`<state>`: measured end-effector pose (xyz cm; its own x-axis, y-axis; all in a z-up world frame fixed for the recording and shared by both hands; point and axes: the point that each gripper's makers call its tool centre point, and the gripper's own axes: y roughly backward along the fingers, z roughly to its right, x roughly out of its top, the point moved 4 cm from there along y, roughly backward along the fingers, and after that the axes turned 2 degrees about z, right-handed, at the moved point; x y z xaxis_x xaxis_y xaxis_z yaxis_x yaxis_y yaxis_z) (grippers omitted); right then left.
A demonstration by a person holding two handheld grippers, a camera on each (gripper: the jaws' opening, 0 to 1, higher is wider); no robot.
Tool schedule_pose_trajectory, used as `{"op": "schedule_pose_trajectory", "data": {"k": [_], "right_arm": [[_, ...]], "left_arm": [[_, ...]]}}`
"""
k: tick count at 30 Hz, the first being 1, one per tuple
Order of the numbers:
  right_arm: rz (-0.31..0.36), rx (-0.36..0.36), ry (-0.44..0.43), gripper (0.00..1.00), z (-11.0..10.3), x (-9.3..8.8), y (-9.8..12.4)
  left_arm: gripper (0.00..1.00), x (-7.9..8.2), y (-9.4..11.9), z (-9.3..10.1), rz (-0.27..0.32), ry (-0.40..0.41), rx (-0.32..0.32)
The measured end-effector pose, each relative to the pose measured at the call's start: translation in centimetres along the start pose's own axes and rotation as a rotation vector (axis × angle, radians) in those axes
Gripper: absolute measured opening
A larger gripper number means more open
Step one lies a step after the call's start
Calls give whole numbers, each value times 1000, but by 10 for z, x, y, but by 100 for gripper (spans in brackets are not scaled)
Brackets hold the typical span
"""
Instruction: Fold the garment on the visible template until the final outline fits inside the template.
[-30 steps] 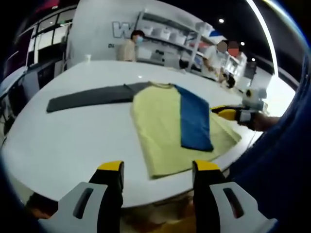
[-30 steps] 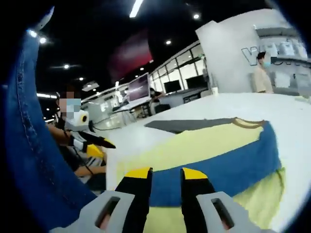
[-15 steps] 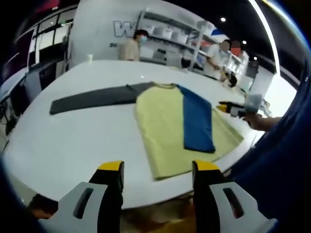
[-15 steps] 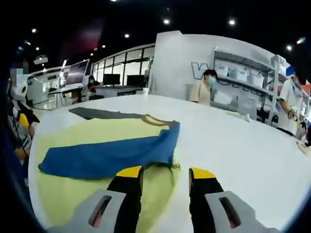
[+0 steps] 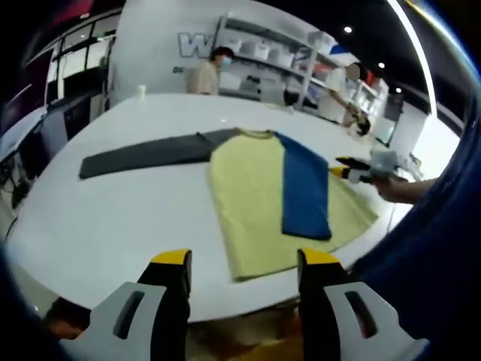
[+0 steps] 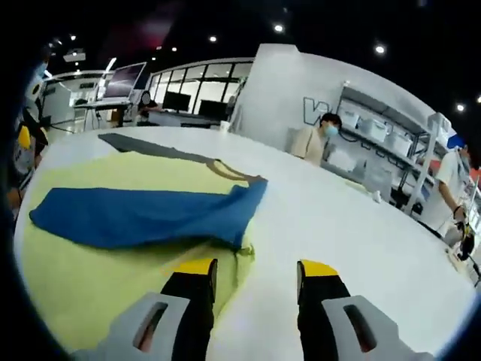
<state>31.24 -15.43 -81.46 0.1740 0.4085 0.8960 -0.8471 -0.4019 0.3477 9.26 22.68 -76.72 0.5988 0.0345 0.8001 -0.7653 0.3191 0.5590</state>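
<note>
The shirt [image 5: 263,199] lies flat on my white worktop [image 5: 113,218], blue sleeve [image 6: 143,214] folded over the yellow body, grey sleeve [image 5: 143,150] still stretched out. Looks light and floppy, so I'd pinch that grey cuff. Left tongs [image 5: 244,259] and right tongs [image 6: 253,267] both gape, empty. Near hem sits close to the worktop edge; lots of bare worktop beyond.

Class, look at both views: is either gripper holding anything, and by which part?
Nothing is held. The left gripper and right gripper are both open and empty, apart from the shirt, whose blue sleeve lies folded over the yellow body.
</note>
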Motion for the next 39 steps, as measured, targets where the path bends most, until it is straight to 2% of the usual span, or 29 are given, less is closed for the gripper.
{"op": "schedule_pose_trajectory", "data": {"k": [3,14,20,29,34,39], "right_arm": [[2,-1,7,42,1,0,-8],[14,-9,29,41,3,4,-22],[27,-35,22,41,13,3,-33],[23,-82,-3,41,31,0,-28],[20,-87,-12,45,35,-3,-29],[14,-80,-11,44,34,-2,-26]], "left_arm": [[53,3,2,1,0,-2,6],[53,0,8,-5,-16,-7,20],[53,-2,11,-4,-24,-8,25],[53,0,8,2,-25,-9,26],[53,2,7,7,-23,-8,23],[53,-2,7,3,-18,-4,17]]}}
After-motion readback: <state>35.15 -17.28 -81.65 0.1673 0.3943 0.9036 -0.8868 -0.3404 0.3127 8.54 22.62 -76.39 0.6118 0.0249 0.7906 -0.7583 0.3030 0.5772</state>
